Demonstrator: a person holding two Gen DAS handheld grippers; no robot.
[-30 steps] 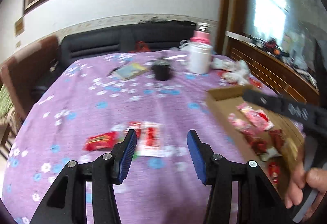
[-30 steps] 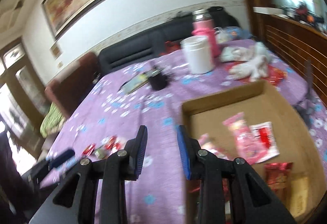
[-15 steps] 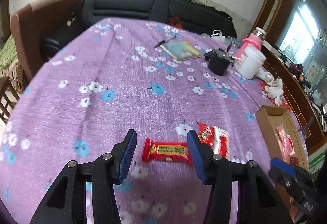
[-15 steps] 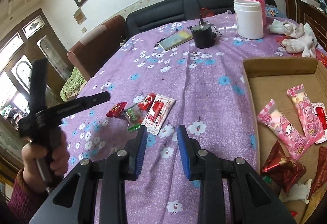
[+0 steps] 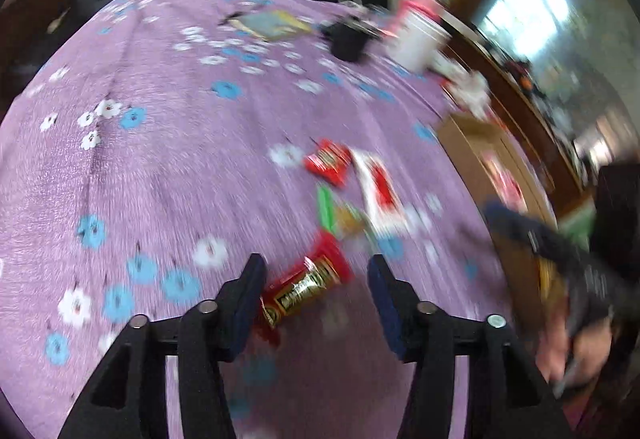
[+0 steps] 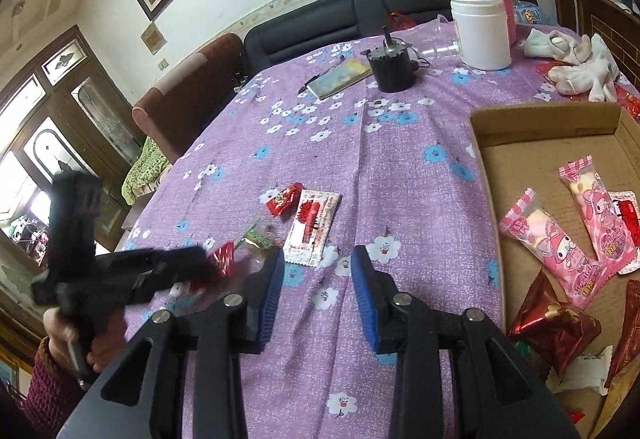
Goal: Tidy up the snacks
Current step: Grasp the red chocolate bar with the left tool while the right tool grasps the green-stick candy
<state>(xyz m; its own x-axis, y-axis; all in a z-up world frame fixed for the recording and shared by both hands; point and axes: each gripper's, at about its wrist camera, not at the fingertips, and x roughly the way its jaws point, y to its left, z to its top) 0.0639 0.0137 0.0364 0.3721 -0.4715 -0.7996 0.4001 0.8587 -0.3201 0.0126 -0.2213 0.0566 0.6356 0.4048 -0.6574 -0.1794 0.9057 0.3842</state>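
Red-and-gold snack bar lies on the purple cloth between the left gripper's spread, unclenched fingers, ready for pinching. Right gripper hovers released; cardboard box waits at three o'clock.

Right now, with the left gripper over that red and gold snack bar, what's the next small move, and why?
Probably ease the left gripper a little forward and down, then close. Its jaws stand open around the red and gold snack bar, which lies slanted on the purple tablecloth with its upper end past the fingertips. The left wrist view is blurred, so contact is unclear. The cardboard box waits to the right.
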